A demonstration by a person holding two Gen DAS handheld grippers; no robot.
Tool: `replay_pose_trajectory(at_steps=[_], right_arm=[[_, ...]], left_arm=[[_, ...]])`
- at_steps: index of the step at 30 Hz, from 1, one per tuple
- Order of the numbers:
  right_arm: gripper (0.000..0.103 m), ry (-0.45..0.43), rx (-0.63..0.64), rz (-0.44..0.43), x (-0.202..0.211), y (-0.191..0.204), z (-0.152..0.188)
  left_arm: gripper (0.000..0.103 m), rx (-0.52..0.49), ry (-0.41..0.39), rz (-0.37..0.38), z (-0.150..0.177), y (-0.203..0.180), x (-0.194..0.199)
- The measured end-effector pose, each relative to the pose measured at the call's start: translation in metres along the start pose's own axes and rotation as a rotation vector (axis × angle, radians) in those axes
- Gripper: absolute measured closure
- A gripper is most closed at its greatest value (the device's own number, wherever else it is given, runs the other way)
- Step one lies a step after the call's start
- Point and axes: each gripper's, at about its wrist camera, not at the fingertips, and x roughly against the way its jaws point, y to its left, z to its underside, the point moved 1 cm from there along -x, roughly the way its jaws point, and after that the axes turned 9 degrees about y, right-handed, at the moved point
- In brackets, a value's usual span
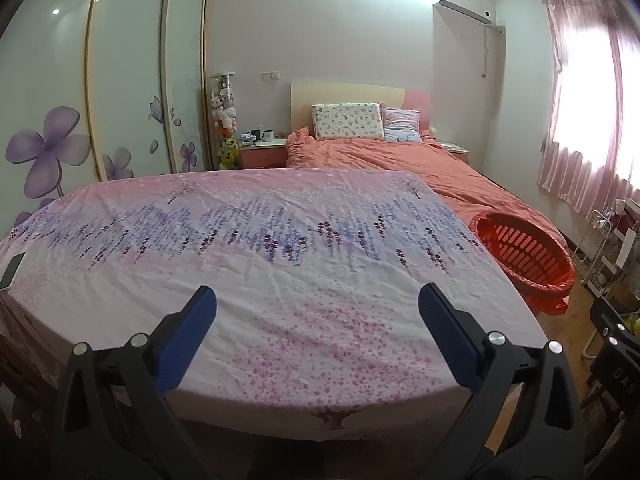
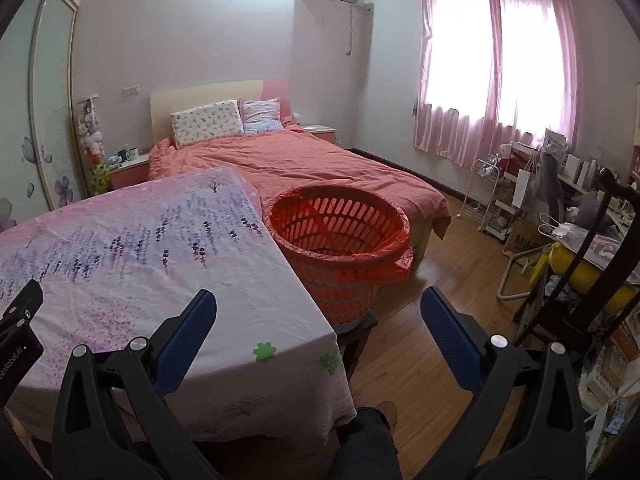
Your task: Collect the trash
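An orange slatted basket [image 2: 340, 240] lined with an orange bag stands on a small stool at the right end of the table; it also shows in the left wrist view [image 1: 524, 256]. The table [image 1: 280, 280] is covered by a pink and lavender flowered cloth, with no trash visible on it. My left gripper [image 1: 318, 300] is open and empty above the table's near edge. My right gripper [image 2: 318, 304] is open and empty, over the table's right corner, short of the basket. The left gripper's body [image 2: 18, 320] shows at the left edge of the right wrist view.
A dark phone-like object [image 1: 12, 268] lies at the table's left edge. A bed with an orange quilt [image 2: 304, 168] is behind. A cluttered chair and shelves [image 2: 580, 240] stand at the right on the wooden floor [image 2: 432, 280]. A wardrobe [image 1: 120, 80] stands left.
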Motion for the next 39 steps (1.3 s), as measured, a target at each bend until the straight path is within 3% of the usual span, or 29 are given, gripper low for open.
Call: replay_pose_trajectory(at_steps=[13, 19, 39], right_arm=[[0.002, -0.024, -0.018, 0.005, 0.004, -0.004, -0.007], [0.002, -0.028, -0.023, 0.011, 0.004, -0.004, -0.007], [0.002, -0.032, -0.028, 0.015, 0.004, -0.006, -0.008]], left_arm=[[0.004, -0.018, -0.032, 0.016, -0.008, -0.012, 0.009], [0.004, -0.027, -0.043, -0.016, -0.008, -0.017, 0.011], [0.004, -0.034, -0.040, 0.015, -0.009, -0.026, 0.012]])
